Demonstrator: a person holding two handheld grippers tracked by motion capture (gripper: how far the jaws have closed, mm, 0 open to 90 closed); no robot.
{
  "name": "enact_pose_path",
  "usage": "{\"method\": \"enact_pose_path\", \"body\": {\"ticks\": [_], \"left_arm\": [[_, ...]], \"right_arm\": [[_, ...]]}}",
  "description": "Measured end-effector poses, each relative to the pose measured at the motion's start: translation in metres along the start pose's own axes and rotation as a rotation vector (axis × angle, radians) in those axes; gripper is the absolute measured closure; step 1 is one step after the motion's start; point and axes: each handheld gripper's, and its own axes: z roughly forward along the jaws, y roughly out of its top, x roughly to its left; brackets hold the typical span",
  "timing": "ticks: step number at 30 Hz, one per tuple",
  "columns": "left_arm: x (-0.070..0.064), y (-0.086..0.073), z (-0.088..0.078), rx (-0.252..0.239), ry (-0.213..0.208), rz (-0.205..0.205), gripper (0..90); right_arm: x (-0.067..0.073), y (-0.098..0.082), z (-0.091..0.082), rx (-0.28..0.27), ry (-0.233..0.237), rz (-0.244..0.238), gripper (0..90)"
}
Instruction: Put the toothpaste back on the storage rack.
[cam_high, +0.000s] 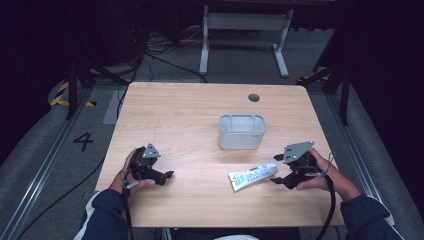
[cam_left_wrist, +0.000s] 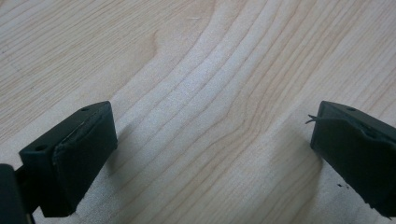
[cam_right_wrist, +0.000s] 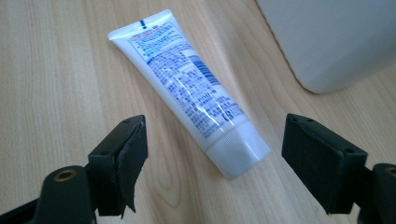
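Jaws on your right gripper (cam_right_wrist: 212, 154) stand apart around the cap end of the tube (cam_right_wrist: 187, 88) without touching it, so nothing is gripped yet; jaws on your left gripper (cam_left_wrist: 212, 154) are spread wide over bare tabletop (cam_left_wrist: 196, 70) with nothing between them. Tube lies flat on the tabletop in front of the bin (cam_high: 242, 131), near it but apart, cap toward your right hand (cam_high: 320, 175). My read: you're at the approach stage, and the grasp, the lift and probably the drop into the bin are all left to do.
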Motion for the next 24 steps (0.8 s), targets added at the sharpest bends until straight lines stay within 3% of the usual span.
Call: {"method": "enact_pose_path", "body": {"ticks": [16,21,24], "left_arm": [[-0.001,0.000,0.000,-0.001,0.004,-0.008,0.8],[-0.001,0.000,0.000,-0.002,0.003,-0.009,0.8],[-0.001,0.000,0.000,-0.001,0.004,-0.008,0.8]], "right_arm": [[0.008,0.042,0.033,0.104,0.101,-0.132,25.6],[0.015,0.053,0.047,0.211,0.136,-0.198,26.6],[0.018,0.058,0.055,0.243,0.137,-0.229,27.2]]}}
